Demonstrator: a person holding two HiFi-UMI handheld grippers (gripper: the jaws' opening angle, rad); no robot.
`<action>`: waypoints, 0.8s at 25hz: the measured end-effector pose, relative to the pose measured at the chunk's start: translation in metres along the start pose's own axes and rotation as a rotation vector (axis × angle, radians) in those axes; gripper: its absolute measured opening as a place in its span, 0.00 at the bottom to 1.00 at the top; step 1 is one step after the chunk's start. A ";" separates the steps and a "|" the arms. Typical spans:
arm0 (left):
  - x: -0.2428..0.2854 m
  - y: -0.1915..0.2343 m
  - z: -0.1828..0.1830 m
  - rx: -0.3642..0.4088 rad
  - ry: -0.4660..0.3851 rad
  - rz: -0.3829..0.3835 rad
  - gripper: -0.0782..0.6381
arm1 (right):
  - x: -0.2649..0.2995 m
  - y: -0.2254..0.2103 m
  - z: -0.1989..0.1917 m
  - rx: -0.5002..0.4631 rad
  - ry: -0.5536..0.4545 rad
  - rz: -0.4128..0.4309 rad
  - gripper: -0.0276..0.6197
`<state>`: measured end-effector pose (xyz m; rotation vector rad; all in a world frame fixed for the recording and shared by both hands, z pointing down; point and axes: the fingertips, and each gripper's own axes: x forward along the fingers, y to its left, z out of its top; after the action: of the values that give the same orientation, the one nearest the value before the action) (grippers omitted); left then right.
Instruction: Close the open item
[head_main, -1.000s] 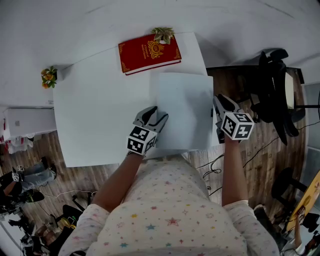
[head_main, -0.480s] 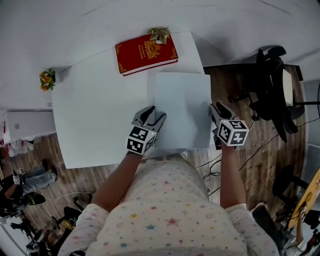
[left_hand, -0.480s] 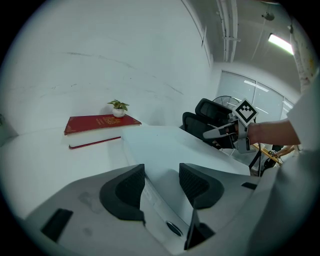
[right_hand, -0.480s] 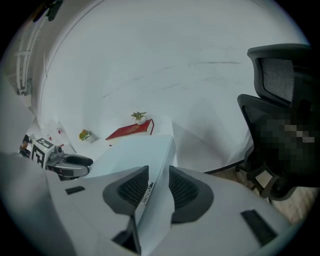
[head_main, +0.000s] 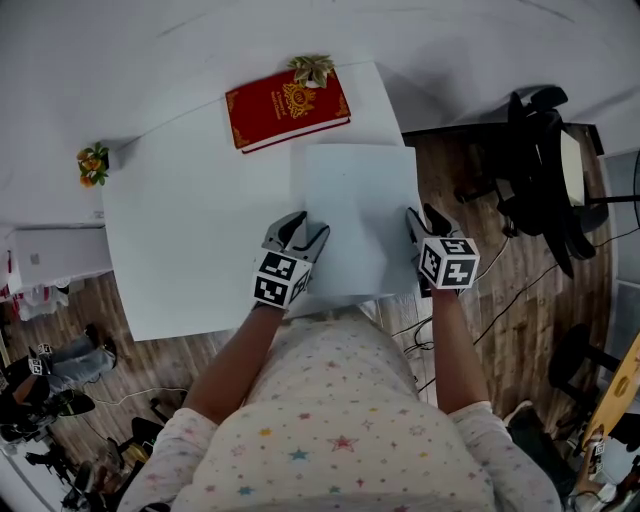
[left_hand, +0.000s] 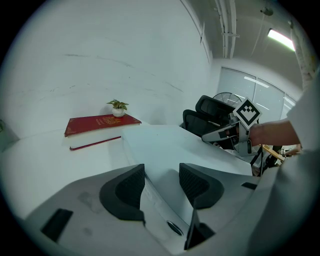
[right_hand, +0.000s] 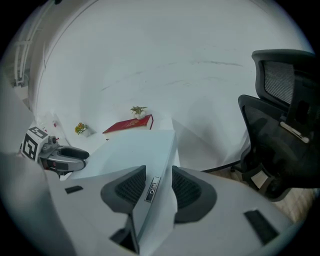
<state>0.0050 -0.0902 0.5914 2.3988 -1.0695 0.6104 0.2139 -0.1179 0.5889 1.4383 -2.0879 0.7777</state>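
White folder (head_main: 355, 215) lies flat on the near right part of the white table (head_main: 190, 230). Left gripper (head_main: 302, 228) has its fingers spread astride the folder's left edge. Right gripper (head_main: 420, 218) pinches the right edge. Red book (head_main: 285, 105) sits at the far side.

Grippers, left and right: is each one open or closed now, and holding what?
Left gripper: open, with the laptop edge between its jaws.
Right gripper: jaws around the laptop's right edge; a grip cannot be told.

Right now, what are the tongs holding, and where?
Left tongs open around the white file case, left edge; right tongs bracket its labelled right edge, grip unclear.
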 end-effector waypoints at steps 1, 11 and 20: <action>0.000 0.000 0.000 0.001 0.001 0.000 0.40 | 0.000 0.000 0.000 -0.008 0.002 -0.004 0.29; 0.001 0.000 0.001 -0.013 -0.003 -0.007 0.40 | 0.003 -0.005 -0.006 0.073 -0.029 -0.011 0.31; -0.006 0.004 0.008 -0.065 -0.026 -0.067 0.40 | 0.004 -0.004 -0.005 0.029 -0.029 -0.038 0.32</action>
<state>0.0003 -0.0932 0.5828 2.3817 -1.0005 0.5148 0.2172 -0.1182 0.5955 1.5083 -2.0723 0.7792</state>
